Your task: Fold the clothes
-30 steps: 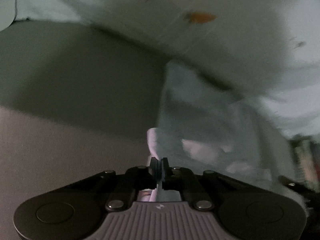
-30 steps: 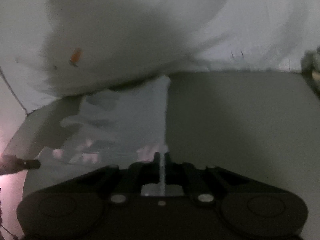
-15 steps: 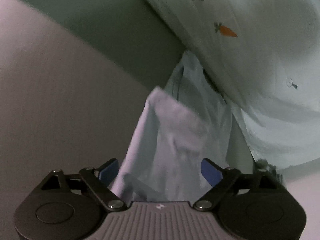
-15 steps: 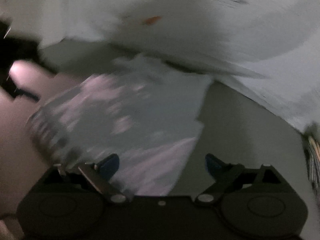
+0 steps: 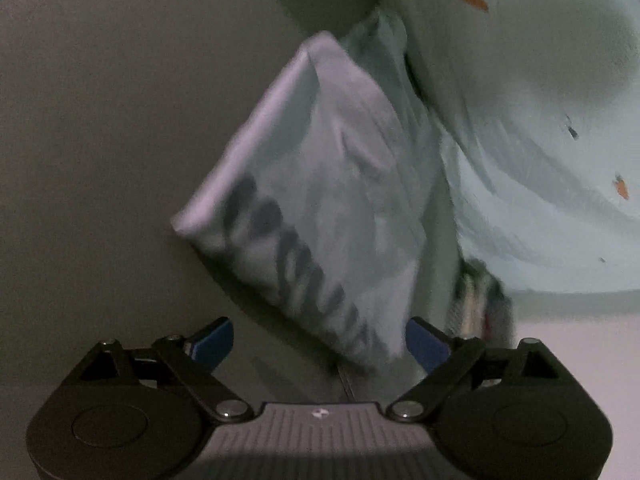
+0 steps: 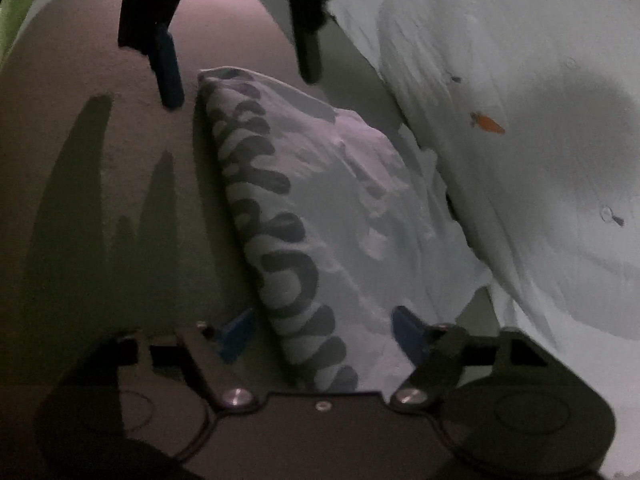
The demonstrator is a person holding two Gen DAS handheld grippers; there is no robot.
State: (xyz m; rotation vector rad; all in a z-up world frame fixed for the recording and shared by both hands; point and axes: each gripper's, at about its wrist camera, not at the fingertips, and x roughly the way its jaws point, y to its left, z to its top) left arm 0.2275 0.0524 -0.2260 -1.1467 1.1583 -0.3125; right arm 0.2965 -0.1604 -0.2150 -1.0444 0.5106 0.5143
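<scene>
A pale sheet [image 6: 520, 168] printed with small orange carrots lies beside a folded pale shirt [image 6: 328, 208] on the grey bed [image 6: 100, 200]. The shirt's dark lettering is blurred, unreadable. Left tongs [image 5: 318, 344] released and spread; right tongs [image 6: 316, 334], just narrowing, straddle the shirt's corner without pinching it.

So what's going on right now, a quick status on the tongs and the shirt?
Left tongs open; right tongs open, just been closing. Folded shirt lies between both, not pinched. Carrot-print cloth against its far side.
</scene>
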